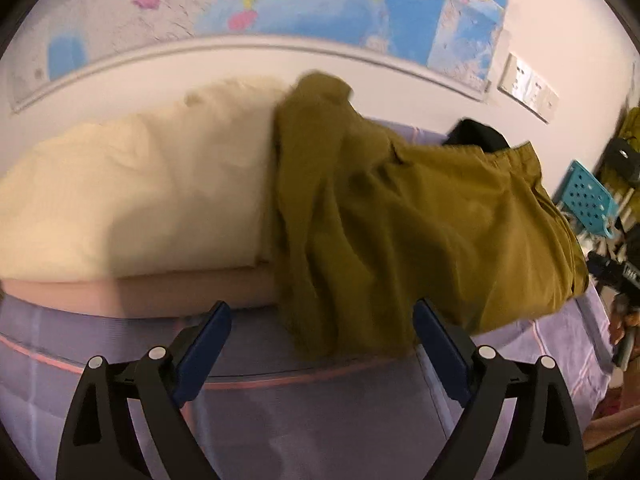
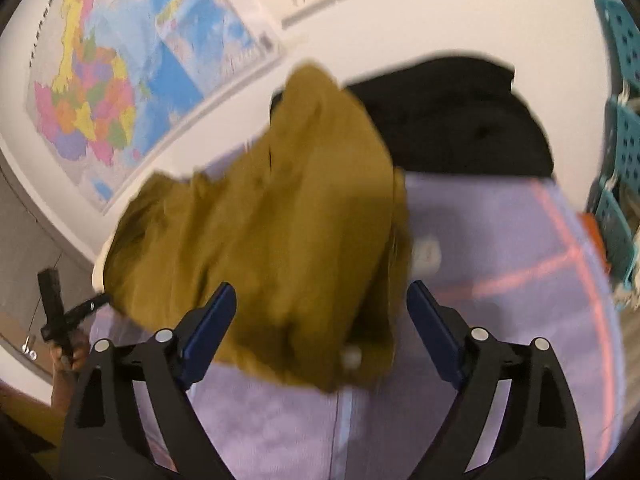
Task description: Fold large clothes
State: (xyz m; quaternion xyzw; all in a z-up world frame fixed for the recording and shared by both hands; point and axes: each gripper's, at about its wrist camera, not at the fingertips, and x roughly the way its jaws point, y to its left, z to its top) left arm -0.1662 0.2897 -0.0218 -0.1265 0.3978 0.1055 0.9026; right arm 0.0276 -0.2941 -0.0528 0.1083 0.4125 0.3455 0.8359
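Observation:
An olive-green garment (image 1: 400, 216) lies crumpled on the lavender bed sheet (image 1: 304, 412), partly draped over a cream pillow (image 1: 132, 196). It also shows in the right wrist view (image 2: 272, 232), bunched in a heap. My left gripper (image 1: 322, 332) is open and empty, its blue pads just short of the garment's near edge. My right gripper (image 2: 322, 312) is open and empty, with the garment's near edge lying between its fingers. The other gripper (image 2: 60, 320) shows at the left of the right wrist view.
A black garment (image 2: 452, 120) lies at the back of the bed by the white wall. A map (image 1: 280, 4) hangs on the wall. A teal perforated basket (image 1: 588, 196) stands right of the bed. Wall sockets (image 1: 528, 88) sit beside the map.

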